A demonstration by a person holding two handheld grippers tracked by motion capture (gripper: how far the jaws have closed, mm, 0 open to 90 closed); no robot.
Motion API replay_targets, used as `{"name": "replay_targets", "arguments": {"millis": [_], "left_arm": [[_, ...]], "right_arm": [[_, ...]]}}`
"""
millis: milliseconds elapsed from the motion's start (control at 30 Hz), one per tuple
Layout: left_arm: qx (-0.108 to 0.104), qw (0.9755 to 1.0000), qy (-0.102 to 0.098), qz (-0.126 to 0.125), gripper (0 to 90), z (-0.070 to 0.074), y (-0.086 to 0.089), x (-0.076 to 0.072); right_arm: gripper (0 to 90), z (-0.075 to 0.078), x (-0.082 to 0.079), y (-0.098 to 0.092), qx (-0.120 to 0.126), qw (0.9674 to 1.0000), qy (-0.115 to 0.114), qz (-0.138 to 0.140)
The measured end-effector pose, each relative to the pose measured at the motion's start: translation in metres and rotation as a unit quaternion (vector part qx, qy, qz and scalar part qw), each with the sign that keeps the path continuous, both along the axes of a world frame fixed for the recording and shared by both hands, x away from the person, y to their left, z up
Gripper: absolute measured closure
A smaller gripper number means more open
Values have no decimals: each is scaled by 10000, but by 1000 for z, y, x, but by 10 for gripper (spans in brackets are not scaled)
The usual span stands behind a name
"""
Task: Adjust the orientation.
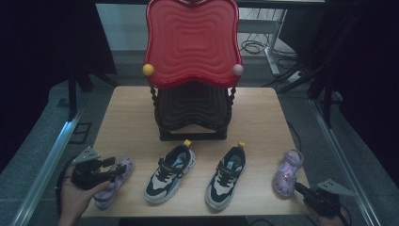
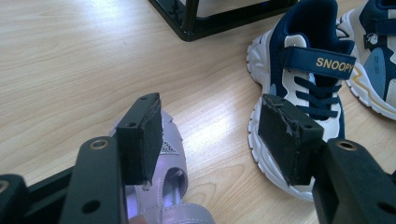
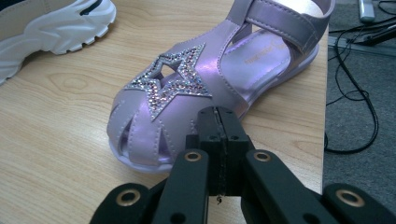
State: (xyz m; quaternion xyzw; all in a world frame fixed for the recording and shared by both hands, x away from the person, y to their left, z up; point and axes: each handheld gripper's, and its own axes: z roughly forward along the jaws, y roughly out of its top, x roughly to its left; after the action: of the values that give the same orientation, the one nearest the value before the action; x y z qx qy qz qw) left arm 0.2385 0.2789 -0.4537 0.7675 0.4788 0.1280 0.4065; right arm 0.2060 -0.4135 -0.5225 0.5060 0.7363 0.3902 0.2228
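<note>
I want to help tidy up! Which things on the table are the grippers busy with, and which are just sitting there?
Busy with:
- left purple sandal, under the open left gripper
- right purple sandal, right in front of the shut right gripper

Just sitting there:
- two navy and white sneakers
- red and black shoe rack

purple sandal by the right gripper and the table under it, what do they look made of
Purple sandal: looks like glossy synthetic leather, judging by its pearly sheen and stitched straps; the star appears set with rhinestones that sparkle. Table: wood or wood-look laminate, with pale grain lines and a knot and a smooth matte surface.
</note>
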Motion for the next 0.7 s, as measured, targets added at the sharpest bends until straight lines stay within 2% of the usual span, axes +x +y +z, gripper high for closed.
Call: {"name": "replay_targets", "arguments": {"millis": [600,700], "left_arm": [[4,10000,-8,60,400,0,2,-1],[16,10000,-4,46,399,0,2,-2]], "right_arm": [[892,2,4,9,-112,9999,-47,116],[892,2,6,15,-114,9997,-38,206]]}}
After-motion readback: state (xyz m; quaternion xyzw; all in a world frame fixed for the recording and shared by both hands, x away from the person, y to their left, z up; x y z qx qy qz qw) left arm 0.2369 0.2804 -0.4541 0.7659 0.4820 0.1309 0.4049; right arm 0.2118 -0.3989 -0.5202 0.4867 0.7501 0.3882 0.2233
